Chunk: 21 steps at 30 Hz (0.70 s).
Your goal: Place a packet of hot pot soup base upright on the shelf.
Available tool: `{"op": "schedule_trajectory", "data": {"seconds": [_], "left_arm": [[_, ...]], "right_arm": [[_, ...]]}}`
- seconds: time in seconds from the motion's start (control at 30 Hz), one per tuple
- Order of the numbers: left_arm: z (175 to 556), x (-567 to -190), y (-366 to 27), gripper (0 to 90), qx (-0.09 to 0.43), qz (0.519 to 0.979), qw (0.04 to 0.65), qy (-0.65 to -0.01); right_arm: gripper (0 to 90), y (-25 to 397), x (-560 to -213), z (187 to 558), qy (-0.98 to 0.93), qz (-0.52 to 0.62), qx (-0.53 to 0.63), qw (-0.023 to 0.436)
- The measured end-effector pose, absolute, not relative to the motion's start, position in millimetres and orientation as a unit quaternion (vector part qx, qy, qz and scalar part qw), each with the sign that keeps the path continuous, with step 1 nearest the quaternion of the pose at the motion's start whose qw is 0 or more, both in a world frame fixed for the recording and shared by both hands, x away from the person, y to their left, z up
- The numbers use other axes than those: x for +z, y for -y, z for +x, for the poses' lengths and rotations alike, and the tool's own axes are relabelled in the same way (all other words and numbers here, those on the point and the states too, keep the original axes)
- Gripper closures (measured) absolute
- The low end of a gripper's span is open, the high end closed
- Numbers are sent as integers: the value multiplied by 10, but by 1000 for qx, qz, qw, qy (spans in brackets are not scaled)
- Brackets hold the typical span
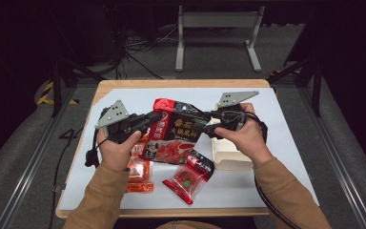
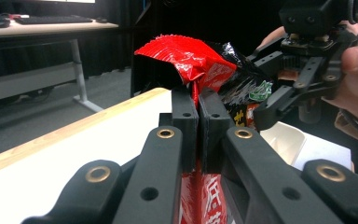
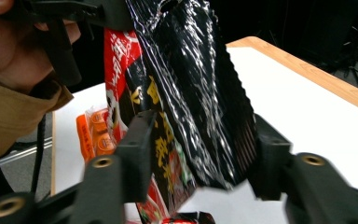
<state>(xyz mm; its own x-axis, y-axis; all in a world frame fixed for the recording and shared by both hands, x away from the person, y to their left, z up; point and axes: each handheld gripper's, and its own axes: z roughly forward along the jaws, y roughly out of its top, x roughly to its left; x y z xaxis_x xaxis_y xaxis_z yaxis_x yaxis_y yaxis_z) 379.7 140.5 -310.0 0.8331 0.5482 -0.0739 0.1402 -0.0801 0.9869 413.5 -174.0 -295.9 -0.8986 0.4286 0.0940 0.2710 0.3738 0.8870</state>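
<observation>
Seen from the high view, a person lifts a large black-and-red sauce packet (image 1: 174, 129) above the white table mat (image 1: 276, 119), the left gripper (image 1: 147, 119) at its left edge and the right gripper (image 1: 205, 126) at its right edge. Smaller red sachets (image 1: 188, 177) and orange packets (image 1: 138, 171) lie beneath it, a white tray (image 1: 228, 155) just beside the right hand.

In the left gripper view, the jaws are pressed together on the packet's red sealed edge (image 2: 191, 60); the bite sits near the corner, so holding that clamp firm looks essential.

In the right gripper view, the jaws stand spread on either side of the packet's black side (image 3: 200, 93), not yet pinching it. The better move, by this reading, is to close squarely on the flat seam rather than the bulging body, then keep both grips level so the packet neither twists nor tears.
</observation>
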Motion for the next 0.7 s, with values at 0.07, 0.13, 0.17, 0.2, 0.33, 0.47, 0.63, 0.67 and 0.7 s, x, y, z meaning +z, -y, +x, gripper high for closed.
{"op": "schedule_trajectory", "data": {"seconds": [0.07,0.13,0.17,0.2,0.33,0.47,0.63,0.67,0.7], "left_arm": [[3794,-3096,-1402,876,162,717,635,-237],[3786,-3096,-1396,876,160,718,635,-236],[3783,-3096,-1393,876,159,718,636,-235],[3783,-3097,-1390,876,157,718,637,-234],[3783,-3098,-1387,875,157,718,636,-233],[3786,-3105,-1392,873,152,716,639,-234],[3798,-3111,-1404,867,148,717,640,-234],[3800,-3112,-1407,865,147,718,639,-235],[3800,-3115,-1408,864,145,718,639,-236]], "right_arm": [[557,1728,-2962,4138,-824,213,520,71],[593,1720,-2960,4141,-823,214,522,63],[602,1717,-2958,4141,-823,214,523,59],[623,1713,-2955,4141,-821,217,526,48],[709,1711,-2942,4144,-822,216,525,53],[729,1704,-2917,4131,-826,210,519,61],[762,1705,-2855,4118,-832,199,511,81],[766,1704,-2843,4115,-833,200,510,82],[770,1704,-2832,4115,-833,198,509,85]]}}
